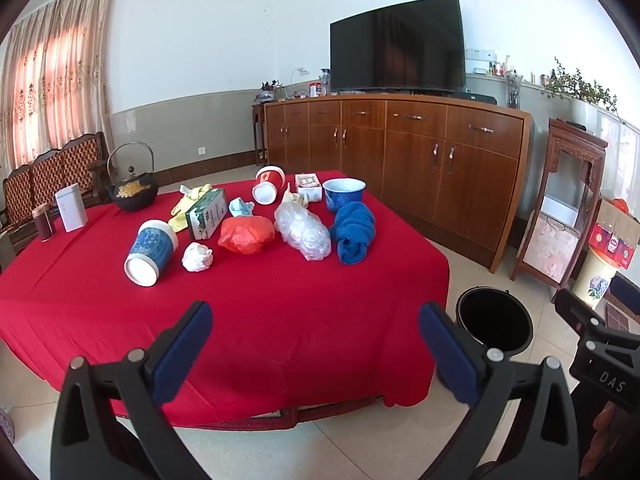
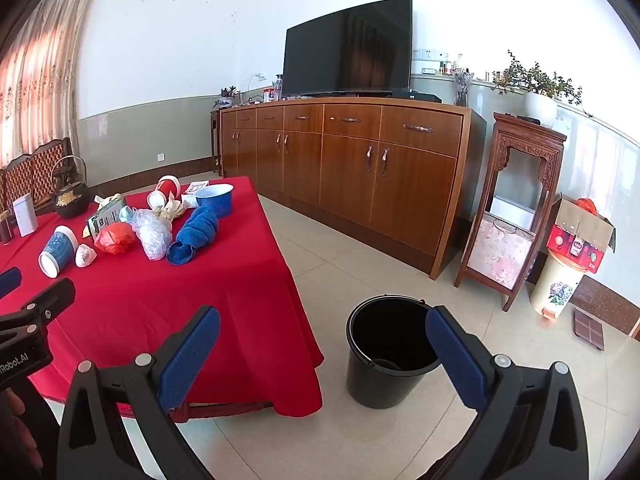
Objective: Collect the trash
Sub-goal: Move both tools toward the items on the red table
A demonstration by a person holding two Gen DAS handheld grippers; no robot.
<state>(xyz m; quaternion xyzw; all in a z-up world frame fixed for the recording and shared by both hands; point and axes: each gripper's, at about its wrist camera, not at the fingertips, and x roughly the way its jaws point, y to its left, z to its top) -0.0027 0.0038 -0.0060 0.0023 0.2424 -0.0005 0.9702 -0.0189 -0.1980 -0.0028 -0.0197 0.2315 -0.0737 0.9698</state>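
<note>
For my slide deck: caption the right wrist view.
Open right gripper above the floor between a trash-strewn red table and an empty black bucket.

The right gripper (image 2: 322, 350) hung with its jaws spread wide and nothing between them, above the tiled floor (image 2: 320, 248) by the near right corner of the table (image 2: 240, 320) draped in red cloth. A black bucket (image 2: 384, 380) stood on the floor just right of that corner, its right rim hidden behind one blue pad (image 2: 456, 354), while the tip of the left gripper (image 2: 44, 300) showed at the left edge. On the far left of the table lay a fallen blue cup (image 2: 58, 250), a white paper wad (image 2: 85, 256), a red bag (image 2: 115, 239), a clear plastic bag (image 2: 152, 236) and a rolled blue towel (image 2: 196, 234), with a wooden cabinet (image 2: 352, 168) and a dark television (image 2: 348, 50) against the far wall.
</note>
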